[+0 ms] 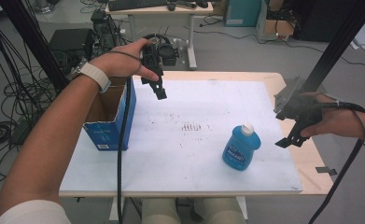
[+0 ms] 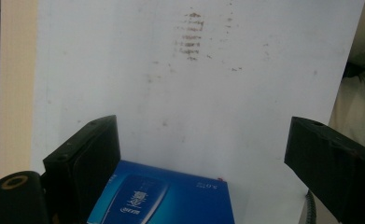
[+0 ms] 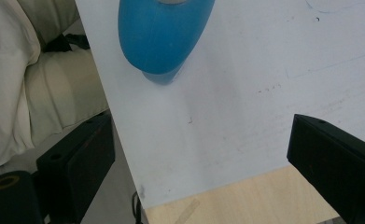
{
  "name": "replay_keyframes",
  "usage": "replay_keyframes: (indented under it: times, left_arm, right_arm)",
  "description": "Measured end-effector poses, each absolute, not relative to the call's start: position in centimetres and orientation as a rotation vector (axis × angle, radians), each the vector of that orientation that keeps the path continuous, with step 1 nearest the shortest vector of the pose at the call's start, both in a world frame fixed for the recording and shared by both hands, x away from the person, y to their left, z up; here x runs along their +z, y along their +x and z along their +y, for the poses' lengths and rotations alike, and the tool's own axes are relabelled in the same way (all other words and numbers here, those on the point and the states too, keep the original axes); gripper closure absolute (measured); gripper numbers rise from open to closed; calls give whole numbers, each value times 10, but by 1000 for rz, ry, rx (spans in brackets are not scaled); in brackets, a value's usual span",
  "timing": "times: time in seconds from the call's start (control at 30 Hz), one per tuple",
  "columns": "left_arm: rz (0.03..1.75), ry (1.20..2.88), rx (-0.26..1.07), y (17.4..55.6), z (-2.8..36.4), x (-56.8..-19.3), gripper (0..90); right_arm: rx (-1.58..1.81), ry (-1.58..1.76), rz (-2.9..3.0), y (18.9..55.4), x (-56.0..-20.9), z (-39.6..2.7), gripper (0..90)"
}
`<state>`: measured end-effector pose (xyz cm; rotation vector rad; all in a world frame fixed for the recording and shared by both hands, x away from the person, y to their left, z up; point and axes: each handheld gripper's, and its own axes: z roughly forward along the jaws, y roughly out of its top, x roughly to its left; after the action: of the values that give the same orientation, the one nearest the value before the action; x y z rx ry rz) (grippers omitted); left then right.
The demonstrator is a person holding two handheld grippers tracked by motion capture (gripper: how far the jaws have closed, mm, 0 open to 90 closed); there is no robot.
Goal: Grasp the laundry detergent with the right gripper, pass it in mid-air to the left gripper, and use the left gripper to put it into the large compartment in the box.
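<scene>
So the person has a gripper in each hand over a counter [image 1: 138, 182] covered by a white board with some brownish scuff marks [image 1: 192, 126] around the middle.

Left gripper [image 1: 160, 92] hangs in the air at about 11 o'clock of the board in the high view, just above the far corner of an open cardboard box [image 1: 109, 122] with blue printed sides. Its jaws stand wide apart with nothing between them; in the left gripper view you look straight down past the two black jaws onto the board, with the blue box wall [image 2: 164, 196] down at 6 o'clock, closer to the left-hand jaw. The hand wears a white wristband [image 1: 97, 75], and the gripper's cable droops down across the box.

Right gripper [image 1: 288, 140] sits over at 3 o'clock, hovering over the board's right edge where the bare wooden counter shows. Jaws spread wide here too, holding nothing. In the right gripper view the board's corner and the wood strip lie between the jaws.

The blue bottle [image 1: 241, 147] with the white cap lies on its side on the board, roughly 4 o'clock from the scuffs, cap pointing away from the person. It's near the right gripper but clearly apart from it, to its left in the high view. In the right gripper view the bottle's rounded blue bottom [image 3: 164, 35] pokes in at 12 o'clock, well beyond the jaw tips.
</scene>
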<state>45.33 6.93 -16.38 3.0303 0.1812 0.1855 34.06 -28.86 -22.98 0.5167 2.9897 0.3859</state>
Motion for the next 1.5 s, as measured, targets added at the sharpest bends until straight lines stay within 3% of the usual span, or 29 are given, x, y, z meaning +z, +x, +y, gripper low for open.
replay_keyframes:
  times: [1.5]
  left_arm:
    - [208, 3037, 197, 450, 70, -164, 105]
  right_arm:
    - [334, 457, 2955, 336, -223, -291, 83]
